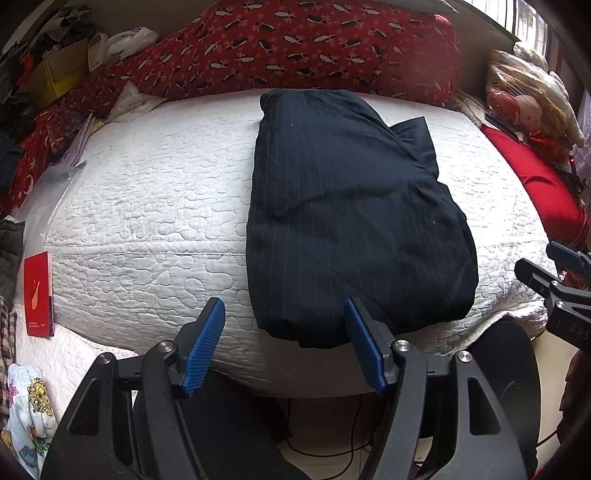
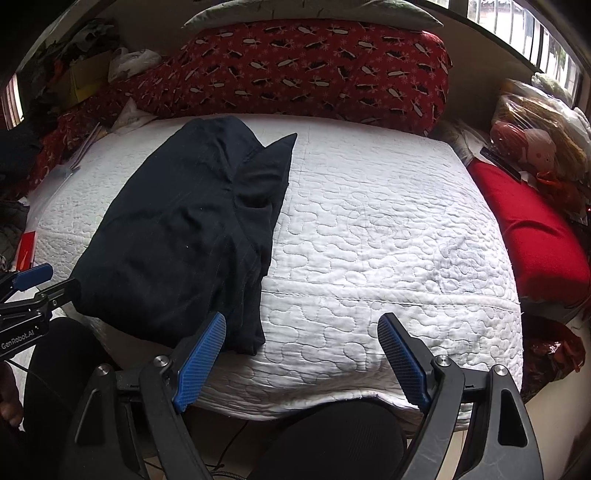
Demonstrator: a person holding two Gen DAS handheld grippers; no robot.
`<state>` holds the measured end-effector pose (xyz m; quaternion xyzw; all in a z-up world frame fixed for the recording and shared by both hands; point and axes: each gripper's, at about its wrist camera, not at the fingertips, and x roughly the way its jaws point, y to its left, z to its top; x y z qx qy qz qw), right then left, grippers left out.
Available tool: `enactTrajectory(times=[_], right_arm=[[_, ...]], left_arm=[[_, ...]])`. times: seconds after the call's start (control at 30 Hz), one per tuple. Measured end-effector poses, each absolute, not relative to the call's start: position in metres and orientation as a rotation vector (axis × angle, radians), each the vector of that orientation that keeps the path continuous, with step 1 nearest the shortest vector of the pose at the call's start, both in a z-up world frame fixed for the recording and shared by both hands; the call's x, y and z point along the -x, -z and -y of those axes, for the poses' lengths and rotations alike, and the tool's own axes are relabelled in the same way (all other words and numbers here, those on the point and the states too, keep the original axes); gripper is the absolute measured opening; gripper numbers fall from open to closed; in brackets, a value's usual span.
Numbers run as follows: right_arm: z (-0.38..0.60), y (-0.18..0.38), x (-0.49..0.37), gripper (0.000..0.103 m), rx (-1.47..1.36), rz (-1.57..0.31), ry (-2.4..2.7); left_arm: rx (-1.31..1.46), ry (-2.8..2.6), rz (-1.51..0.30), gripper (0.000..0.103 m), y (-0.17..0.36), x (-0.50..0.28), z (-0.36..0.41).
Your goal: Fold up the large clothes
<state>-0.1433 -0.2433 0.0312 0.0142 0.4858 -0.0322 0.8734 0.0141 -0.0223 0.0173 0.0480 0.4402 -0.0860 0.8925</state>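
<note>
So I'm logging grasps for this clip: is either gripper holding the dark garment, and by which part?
Nothing is held. Left gripper and right gripper are both open and empty; the folded dark garment lies free on the white quilt.

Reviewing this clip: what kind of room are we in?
Most likely a lived-in bedroom: a bed with a white quilted cover, a red patterned pillow along its far edge, and a folded dark garment lying on top, with household clutter around.

We are seeing soft daylight coming from the window (image 2: 517, 33) at upper right, blowing out there; fisheye bending and dark vignetting are curving the edges.
</note>
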Motion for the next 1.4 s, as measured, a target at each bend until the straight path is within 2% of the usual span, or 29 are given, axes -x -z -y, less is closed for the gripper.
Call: enactTrajectory(times=[0.7,0.9,0.97,1.4], right_arm=[[0.243,-0.031,0.148,0.086,-0.035,-1.011,0.063],[0.238,-0.029,0.149,0.094,-0.018,-1.019,0.047],[0.237,-0.029,0.149,0.101,-0.009,-1.015,0.047],[0.244,-0.032,0.148,0.102,-0.014,-1.013,0.053]], left_arm=[[-0.139,0.157,-0.907,0.066,-0.013,-0.005,0.025],[-0.134,0.163,-0.917,0.066,-0.01,-0.005,0.026],[-0.139,0.168,-0.916,0.066,-0.01,-0.004,0.027],[-0.145,0.173,-0.925,0.066,-0.009,-0.004,0.029]])
